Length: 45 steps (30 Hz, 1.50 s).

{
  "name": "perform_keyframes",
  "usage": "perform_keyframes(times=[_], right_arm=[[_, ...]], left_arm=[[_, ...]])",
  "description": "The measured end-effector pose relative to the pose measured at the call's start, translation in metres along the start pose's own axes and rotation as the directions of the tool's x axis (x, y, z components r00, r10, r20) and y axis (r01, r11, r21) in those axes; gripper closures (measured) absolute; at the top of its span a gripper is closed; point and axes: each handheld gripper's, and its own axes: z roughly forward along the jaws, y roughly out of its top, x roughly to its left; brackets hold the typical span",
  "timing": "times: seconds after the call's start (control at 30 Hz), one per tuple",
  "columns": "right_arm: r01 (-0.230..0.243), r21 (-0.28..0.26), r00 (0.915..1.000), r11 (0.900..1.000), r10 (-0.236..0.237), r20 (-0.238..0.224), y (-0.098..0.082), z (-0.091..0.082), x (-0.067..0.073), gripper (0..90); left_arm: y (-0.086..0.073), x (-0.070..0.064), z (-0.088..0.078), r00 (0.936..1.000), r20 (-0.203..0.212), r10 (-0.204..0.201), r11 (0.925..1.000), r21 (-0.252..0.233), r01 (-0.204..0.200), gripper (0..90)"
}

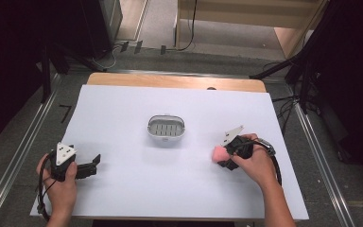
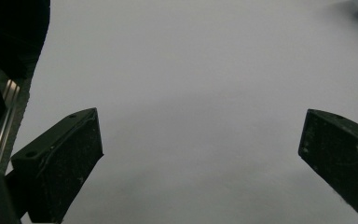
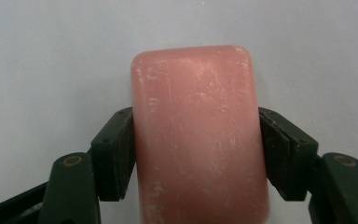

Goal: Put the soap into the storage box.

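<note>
- Pink soap bar (image 3: 198,135) sits closest in the right gripper view: a rounded-cornered block, matte and waxy, its face scuffed with pale whitish streaks
- Black jaws of the right gripper (image 3: 198,154) press against both long sides of the bar, clamping it over the white surface; each jaw ends in a blocky, ribbed pad with a brass-coloured pivot behind it
- From the high view, the same gripper (image 1: 223,155) is in the person's right hand (image 1: 255,163) at the right of the table, the soap (image 1: 219,153) showing as a small pink lump at its tip, just above or on the sheet; I cannot tell which
- White sheet (image 1: 137,189), smooth and plain, covers nearly all of the tabletop; a strip of light wood (image 1: 123,79) shows along the far edge
- Soap dish (image 1: 166,129) stands near the middle of the sheet, well apart from both grippers: a pale oval tray with a raised rim and a slotted grey insert; nothing lies in it
- Left gripper (image 1: 94,163) rests low at the near left in the person's left hand (image 1: 59,182), a grey three-cornered plate on top
- Its own view shows the left gripper's (image 2: 200,144) two dark, angular jaws spread wide with bare white sheet between them, gripping nothing
</note>
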Motion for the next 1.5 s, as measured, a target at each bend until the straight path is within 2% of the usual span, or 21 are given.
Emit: perform_keyframes(times=[0.17, 0.23, 0.5, 0.67, 1.5], right_arm=[[0.009, 0.004, 0.9999, 1.000, -0.009, -0.008, 0.000, -0.001, -0.001, 38.3], [0.030, 0.012, 0.9995, 0.999, -0.030, -0.008, 0.002, -0.001, 0.000, 38.5], [0.056, -0.029, 0.9984, 0.998, -0.056, -0.008, 0.015, -0.011, -0.004, 38.7], [0.070, -0.058, 0.9975, 0.996, -0.070, -0.008, 0.028, -0.015, -0.007, 38.8], [0.153, -0.098, 0.9875, 0.983, -0.156, -0.022, 0.094, -0.020, -0.008, 38.8]], left_arm=[[0.000, 0.000, 0.000, 1.0000, 0.000, 0.000, 1.0000, 0.000, 0.000, 0.1], [0.000, 0.000, 0.000, 1.0000, 0.000, 0.000, 1.0000, 0.000, 0.000, 0.1], [0.000, 0.000, 0.000, 1.0000, -0.002, 0.002, 1.0000, 0.004, -0.002, 0.1], [0.000, 0.000, 0.000, 1.0000, -0.001, 0.002, 1.0000, 0.003, -0.002, 0.1], [0.000, 0.001, 0.000, 0.9999, 0.005, -0.009, 1.0000, 0.001, 0.009, 0.1]])
